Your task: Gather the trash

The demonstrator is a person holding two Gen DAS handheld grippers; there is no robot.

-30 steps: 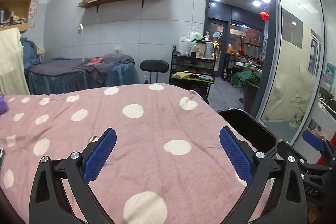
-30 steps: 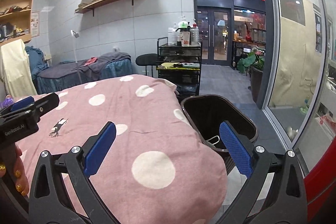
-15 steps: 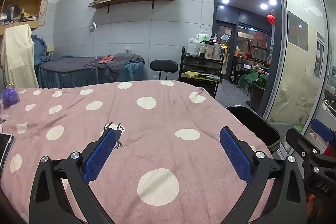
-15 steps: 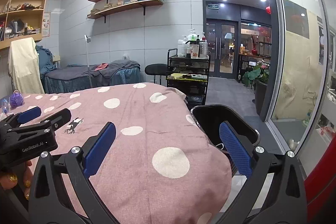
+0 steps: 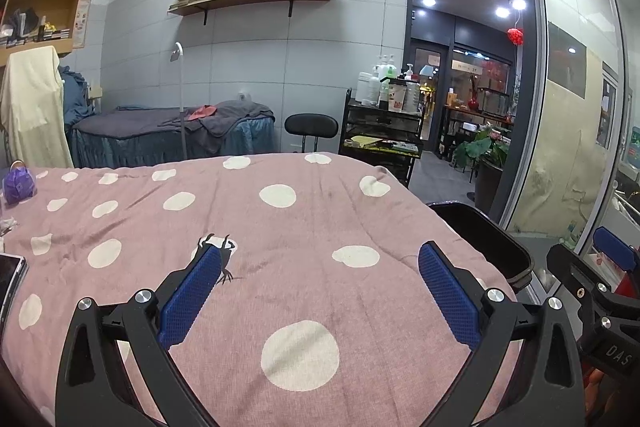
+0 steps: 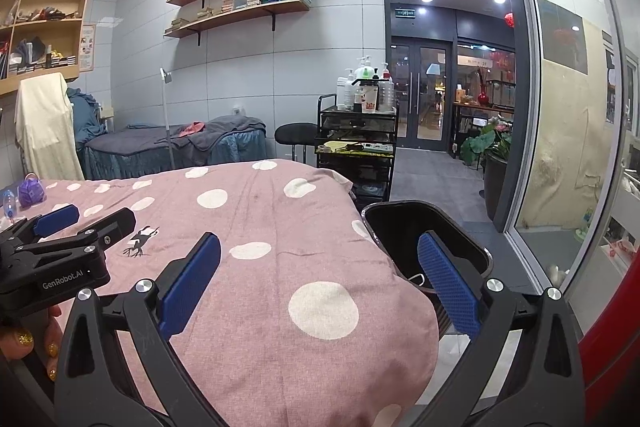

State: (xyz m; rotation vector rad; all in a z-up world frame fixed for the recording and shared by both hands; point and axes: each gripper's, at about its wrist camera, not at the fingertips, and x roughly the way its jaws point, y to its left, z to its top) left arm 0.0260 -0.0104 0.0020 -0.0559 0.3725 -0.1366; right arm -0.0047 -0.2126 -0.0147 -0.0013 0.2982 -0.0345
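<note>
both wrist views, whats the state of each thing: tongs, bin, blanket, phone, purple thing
left tongs: open, empty
right tongs: open, empty
bin: open, upright beside the bed
blanket: spread flat, lightly wrinkled
phone: lying flat at the left edge
purple thing: resting on the blanket

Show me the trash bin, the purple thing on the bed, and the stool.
Bin (image 6: 476, 251): right wrist view, on its far right rim.
Purple thing (image 5: 18, 183): left wrist view, on the middle of its body.
Stool (image 5: 311, 126): left wrist view, on the black seat.
</note>
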